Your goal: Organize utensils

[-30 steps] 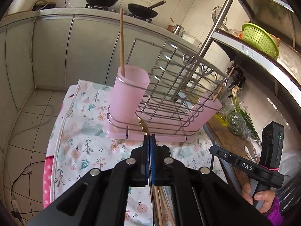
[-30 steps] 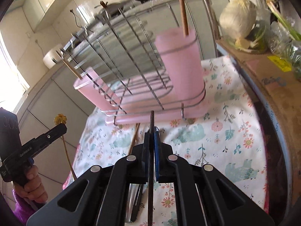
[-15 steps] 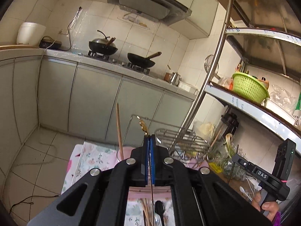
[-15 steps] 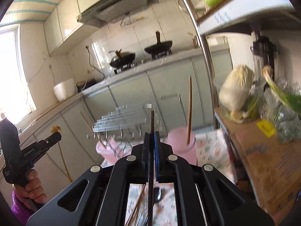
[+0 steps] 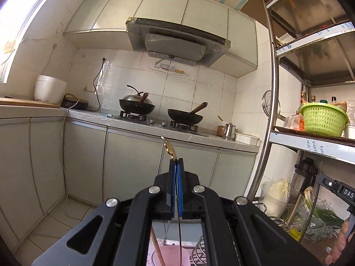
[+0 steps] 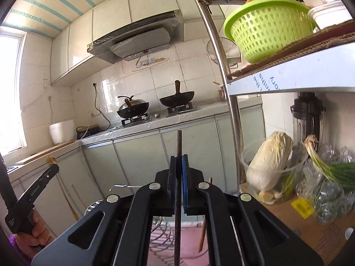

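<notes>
Room: tiled kitchen, grey-green cabinets, range hood [image 5: 177, 42] above two black woks [image 5: 137, 106] on the hob. White rice cooker [image 5: 50, 88] sits toward the left end of the worktop [image 5: 88, 115]. Steel shelf rack [image 5: 310, 141] to the right carries a green colander [image 5: 324, 119]; below it, a cabbage [image 6: 269, 159] and spring onions [image 6: 332, 168] on a cardboard box [image 6: 310, 226].

Left claw [image 5: 176, 188]: pads pressed together on a thin gold-handled utensil [image 5: 169, 148], ornate end sticking up past the tips, stem running down behind.

Right claw [image 6: 179, 186]: pads closed on a dark chopstick [image 6: 178, 150], held upright.

Pink utensil cup [image 5: 170, 255] and wire rack [image 6: 162, 232] show only at the bottom edge of both views, under the claws; one wooden chopstick [image 6: 203, 228] stands in the cup.

Change vs. 1.0 s ago: both cameras then looked down at the rack on the floral cloth; both have since tilted up to the far wall. Grips unchanged.
</notes>
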`<state>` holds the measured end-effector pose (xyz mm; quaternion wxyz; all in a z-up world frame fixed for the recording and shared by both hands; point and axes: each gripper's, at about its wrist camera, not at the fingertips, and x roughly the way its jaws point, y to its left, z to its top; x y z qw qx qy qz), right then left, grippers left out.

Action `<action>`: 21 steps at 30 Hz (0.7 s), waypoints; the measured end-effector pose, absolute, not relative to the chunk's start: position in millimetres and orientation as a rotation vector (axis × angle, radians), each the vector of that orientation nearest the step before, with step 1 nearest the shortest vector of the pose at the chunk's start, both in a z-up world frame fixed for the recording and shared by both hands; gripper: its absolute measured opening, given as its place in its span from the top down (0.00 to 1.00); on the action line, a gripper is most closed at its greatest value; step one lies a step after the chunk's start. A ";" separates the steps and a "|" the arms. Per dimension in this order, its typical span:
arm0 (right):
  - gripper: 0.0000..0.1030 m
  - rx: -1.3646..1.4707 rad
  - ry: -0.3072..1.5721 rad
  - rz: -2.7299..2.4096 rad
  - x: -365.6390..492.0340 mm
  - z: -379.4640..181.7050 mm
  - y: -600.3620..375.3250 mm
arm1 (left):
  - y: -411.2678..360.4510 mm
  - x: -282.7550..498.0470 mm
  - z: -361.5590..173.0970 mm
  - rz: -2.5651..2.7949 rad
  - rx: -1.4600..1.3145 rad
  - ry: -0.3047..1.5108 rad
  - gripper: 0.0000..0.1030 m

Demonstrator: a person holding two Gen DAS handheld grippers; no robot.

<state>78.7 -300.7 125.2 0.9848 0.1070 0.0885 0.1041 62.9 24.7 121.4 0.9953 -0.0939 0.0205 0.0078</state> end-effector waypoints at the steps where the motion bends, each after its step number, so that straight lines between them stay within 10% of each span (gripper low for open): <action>1: 0.95 0.202 0.172 0.203 83.4 124.2 -299.1 | 24.6 67.1 119.6 0.021 -0.186 0.036 0.99; 21: 0.95 0.202 0.339 0.190 102.7 52.7 -290.1 | 4.1 91.0 45.2 0.003 -0.129 0.206 0.99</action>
